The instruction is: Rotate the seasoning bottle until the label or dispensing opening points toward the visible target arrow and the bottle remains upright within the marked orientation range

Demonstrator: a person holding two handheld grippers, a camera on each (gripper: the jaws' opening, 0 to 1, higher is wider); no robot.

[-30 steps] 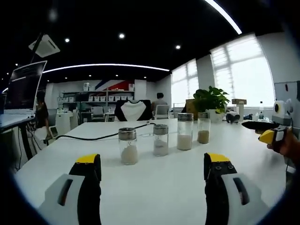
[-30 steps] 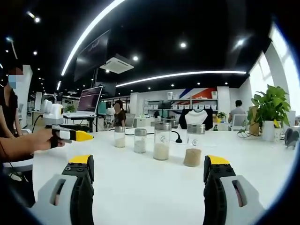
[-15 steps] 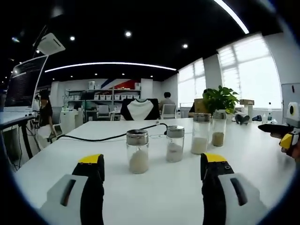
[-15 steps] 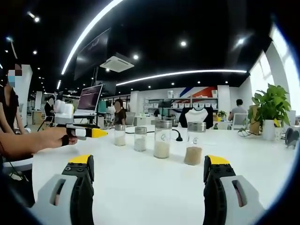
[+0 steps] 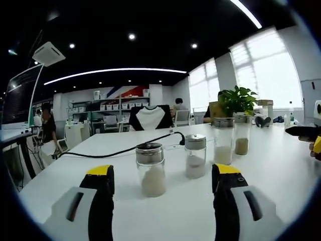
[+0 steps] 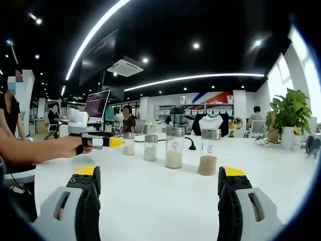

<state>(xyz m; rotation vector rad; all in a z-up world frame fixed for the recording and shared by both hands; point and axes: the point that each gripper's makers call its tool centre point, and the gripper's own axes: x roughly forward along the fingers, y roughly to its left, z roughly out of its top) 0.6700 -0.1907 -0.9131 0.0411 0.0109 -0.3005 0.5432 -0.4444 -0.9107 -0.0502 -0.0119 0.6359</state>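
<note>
Four glass seasoning bottles with metal caps stand upright in a row on the white table [image 5: 281, 175]. In the left gripper view the nearest bottle [image 5: 151, 170] holds white powder and stands just beyond my left gripper [image 5: 162, 171], centred between its open jaws. Behind it follow a second white-filled bottle [image 5: 195, 156], a taller one [image 5: 223, 142] and a brown-filled one [image 5: 242, 134]. In the right gripper view the brown-filled bottle [image 6: 207, 152] is closest. My right gripper [image 6: 159, 171] is open, well short of the row. The left gripper [image 6: 103, 142], held by a hand, reaches toward the far bottle [image 6: 129, 143].
A black cable [image 5: 125, 149] runs across the table behind the bottles. A potted plant [image 6: 288, 113] stands at the table's far end. A screen [image 6: 98, 105] and people sit at desks beyond. The right gripper [image 5: 307, 135] shows at the right edge of the left gripper view.
My left gripper has moved forward toward the nearest white-powder bottle, which now looks larger between its jaws. The right gripper has stayed in place.
</note>
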